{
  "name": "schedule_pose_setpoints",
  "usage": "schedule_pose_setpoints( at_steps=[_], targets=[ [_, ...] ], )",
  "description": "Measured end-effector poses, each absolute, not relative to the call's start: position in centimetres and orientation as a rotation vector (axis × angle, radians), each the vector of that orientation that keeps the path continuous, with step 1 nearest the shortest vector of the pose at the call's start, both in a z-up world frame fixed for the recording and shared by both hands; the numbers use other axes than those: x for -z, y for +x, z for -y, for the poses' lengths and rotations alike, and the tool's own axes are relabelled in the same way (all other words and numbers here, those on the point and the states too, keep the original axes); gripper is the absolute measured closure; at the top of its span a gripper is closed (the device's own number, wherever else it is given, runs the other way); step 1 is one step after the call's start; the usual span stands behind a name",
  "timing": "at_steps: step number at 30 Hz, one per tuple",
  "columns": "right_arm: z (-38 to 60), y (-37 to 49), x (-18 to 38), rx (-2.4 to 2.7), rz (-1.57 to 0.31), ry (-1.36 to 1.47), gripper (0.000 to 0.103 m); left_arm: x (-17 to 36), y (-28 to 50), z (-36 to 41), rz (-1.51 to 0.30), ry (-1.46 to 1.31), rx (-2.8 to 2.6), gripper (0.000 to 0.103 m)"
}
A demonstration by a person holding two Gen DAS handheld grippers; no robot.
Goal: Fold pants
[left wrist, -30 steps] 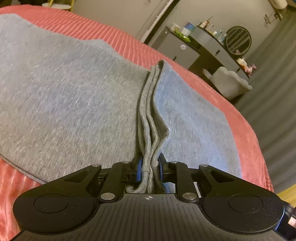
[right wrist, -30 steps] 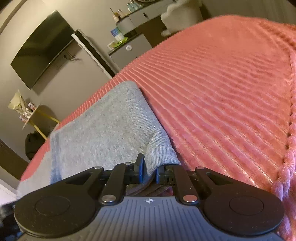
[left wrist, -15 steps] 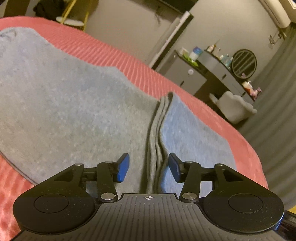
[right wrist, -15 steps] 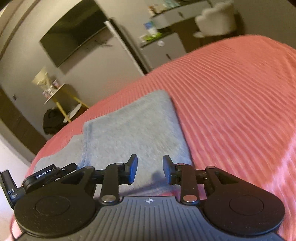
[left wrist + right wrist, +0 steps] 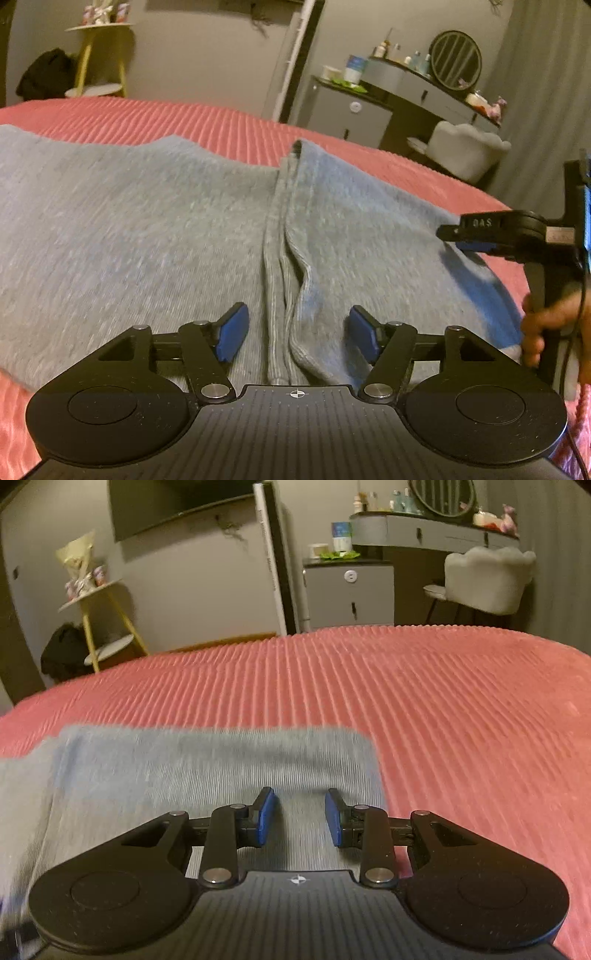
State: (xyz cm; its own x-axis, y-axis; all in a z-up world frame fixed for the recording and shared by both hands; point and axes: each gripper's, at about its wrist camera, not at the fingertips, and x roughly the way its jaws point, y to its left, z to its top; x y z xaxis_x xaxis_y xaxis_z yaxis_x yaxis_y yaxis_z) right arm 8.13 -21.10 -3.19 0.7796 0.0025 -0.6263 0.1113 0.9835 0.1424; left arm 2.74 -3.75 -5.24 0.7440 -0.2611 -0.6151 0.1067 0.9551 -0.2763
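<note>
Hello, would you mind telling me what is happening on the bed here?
A person is folding grey pants on a pink bedspread with two handheld grippers. The left gripper is opening, its jaws either side of the stacked edges but not pressing them. The right gripper hangs open over the pants' end, holding nothing.

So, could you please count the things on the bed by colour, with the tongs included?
Grey: 1, the pants
Pink: 1, the bedspread
Black with blue pads: 2, the left tongs and the right tongs
Total: 4
</note>
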Motion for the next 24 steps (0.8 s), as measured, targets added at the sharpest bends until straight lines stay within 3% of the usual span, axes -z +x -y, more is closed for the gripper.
schedule_pose_setpoints(
  at_steps=[4, 8, 10, 12, 13, 14, 15, 17, 19, 20, 24],
  targets=[
    [21.4, 7.6, 3.6, 0.033, -0.678, 0.206, 0.068, 4.8, 3.5, 2.6, -0.713, -0.305, 0.219, 0.036],
    [21.4, 1.6, 4.2, -0.003, -0.681, 0.216, 0.066, 4.3, 5.2, 2.0, -0.736, -0.334, 0.234, 0.058],
    [21.5, -0.9, 3.6, 0.007, -0.698, 0.231, 0.062, 4.2, 6.7, 1.8, -0.781, -0.391, 0.264, 0.054],
    [22.0, -2.5, 2.8, 0.0, -0.737, 0.329, 0.04, 4.4, 8.2, 1.8, -0.84, -0.441, 0.311, 0.037],
    [22.4, -2.9, 2.6, -0.026, -0.735, 0.394, 0.019, 4.5, 9.0, 1.7, -0.863, -0.46, 0.334, 0.035],
    [22.8, -3.3, 2.6, -0.065, -0.714, 0.454, 0.011, 4.7, 9.7, 1.4, -0.879, -0.486, 0.353, 0.031],
    [23.2, -3.6, 2.8, -0.116, -0.676, 0.494, 0.011, 4.8, 10.3, 1.2, -0.893, -0.515, 0.373, 0.025],
    [23.9, -3.4, 3.3, -0.174, -0.625, 0.527, 0.011, 5.4, 11.5, 0.6, -0.917, -0.605, 0.393, 0.026],
    [24.6, -2.8, 3.7, -0.165, -0.6, 0.549, 0.011, 5.8, 12.2, 0.1, -0.929, -0.683, 0.38, 0.053],
    [25.0, -2.5, 3.7, -0.165, -0.583, 0.569, 0.011, 6.3, 12.6, 0.0, -0.955, -0.699, 0.363, 0.087],
    [26.8, -1.6, 3.7, -0.186, -0.514, 0.65, 0.011, 6.4, 12.6, -0.3, -0.974, -0.746, 0.35, 0.088]
  ],
)
